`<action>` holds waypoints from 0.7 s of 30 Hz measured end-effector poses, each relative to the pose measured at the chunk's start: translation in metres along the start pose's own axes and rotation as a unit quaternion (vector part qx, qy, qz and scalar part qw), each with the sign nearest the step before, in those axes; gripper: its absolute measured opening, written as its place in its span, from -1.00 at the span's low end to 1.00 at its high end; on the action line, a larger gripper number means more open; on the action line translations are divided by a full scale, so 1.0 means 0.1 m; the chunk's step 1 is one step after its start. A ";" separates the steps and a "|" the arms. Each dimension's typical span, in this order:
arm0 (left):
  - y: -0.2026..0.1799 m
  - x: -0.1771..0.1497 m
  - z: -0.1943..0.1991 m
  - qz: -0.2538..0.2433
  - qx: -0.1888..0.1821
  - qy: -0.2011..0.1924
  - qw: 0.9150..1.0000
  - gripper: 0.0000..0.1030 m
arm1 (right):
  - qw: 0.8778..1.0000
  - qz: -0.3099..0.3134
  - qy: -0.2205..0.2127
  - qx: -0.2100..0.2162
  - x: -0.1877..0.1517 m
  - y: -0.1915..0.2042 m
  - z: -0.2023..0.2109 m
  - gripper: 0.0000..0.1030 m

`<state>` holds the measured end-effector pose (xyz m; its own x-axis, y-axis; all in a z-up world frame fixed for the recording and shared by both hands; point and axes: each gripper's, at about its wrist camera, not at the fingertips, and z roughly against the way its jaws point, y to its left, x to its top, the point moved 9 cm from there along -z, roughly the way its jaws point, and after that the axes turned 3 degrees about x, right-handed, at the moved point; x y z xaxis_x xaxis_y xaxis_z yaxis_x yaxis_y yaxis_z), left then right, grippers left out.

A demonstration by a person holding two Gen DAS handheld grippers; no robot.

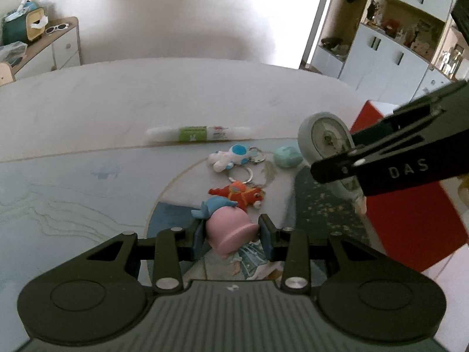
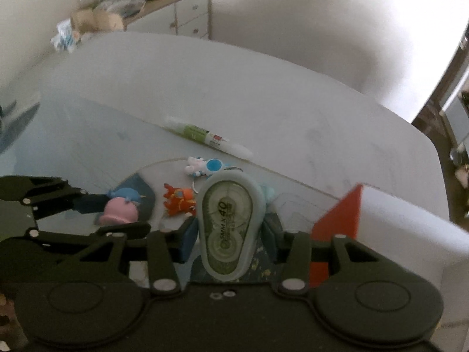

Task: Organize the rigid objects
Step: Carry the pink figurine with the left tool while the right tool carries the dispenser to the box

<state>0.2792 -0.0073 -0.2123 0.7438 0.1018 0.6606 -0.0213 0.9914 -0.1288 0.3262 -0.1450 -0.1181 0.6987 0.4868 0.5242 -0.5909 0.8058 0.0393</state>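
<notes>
Right wrist alone shows the right gripper (image 2: 231, 231) clamping the correction tape (image 2: 227, 228) label.

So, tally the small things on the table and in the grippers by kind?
Toy figures: 3 — pink-and-blue toy in the left gripper, white-blue keychain, red keychain
Correction tape: 1 — tape in the right gripper
Tube: 1 — tube
Mint item: 1 — mint item
Total: 6

Three keychain figures (image 1: 231, 158), one pink toy (image 1: 227, 230), one correction tape (image 2: 227, 228), one glue tube (image 1: 199, 133), one mint eraser (image 1: 287, 156)
</notes>
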 end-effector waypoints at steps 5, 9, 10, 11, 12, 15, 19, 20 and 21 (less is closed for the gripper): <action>-0.11 0.08 0.20 -0.003 -0.014 -0.010 1.000 -0.26 | 0.999 -0.037 -0.029 0.014 -0.07 -0.03 0.28 -0.11; -0.23 0.13 0.36 -0.008 -0.026 -0.015 1.000 -0.26 | 0.997 -0.056 -0.047 0.017 -0.12 -0.09 0.40 -0.11; -0.26 0.14 0.39 -0.008 -0.030 -0.015 0.999 -0.26 | 0.997 -0.062 -0.050 0.018 -0.14 -0.11 0.46 -0.11; -0.29 0.16 0.42 -0.007 -0.034 -0.014 0.999 -0.26 | 0.996 -0.066 -0.053 0.019 -0.16 -0.13 0.42 -0.11; -0.32 0.17 0.45 -0.008 -0.037 -0.013 0.999 -0.26 | 0.996 -0.070 -0.056 0.020 -0.17 -0.15 0.41 -0.11; -0.43 0.22 0.53 -0.011 -0.041 -0.015 0.999 -0.26 | 0.995 -0.077 -0.067 0.022 -0.21 -0.25 0.53 -0.11; -0.62 0.29 0.62 -0.020 -0.042 -0.020 0.999 -0.26 | 0.993 -0.084 -0.082 0.022 -0.28 -0.41 0.69 -0.11; -0.66 0.30 0.65 -0.021 -0.042 -0.022 0.999 -0.26 | 0.993 -0.085 -0.085 0.022 -0.30 -0.45 0.73 -0.11; -0.72 0.32 0.67 -0.024 -0.043 -0.023 0.999 -0.26 | 0.992 -0.087 -0.087 0.021 -0.33 -0.50 0.75 -0.11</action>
<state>0.2596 -0.0695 -0.1325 0.7108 0.0603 0.7008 0.0720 0.9848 -0.1578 0.3024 -0.2270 -0.0733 0.7142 0.2732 0.6444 -0.4864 0.8558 0.1763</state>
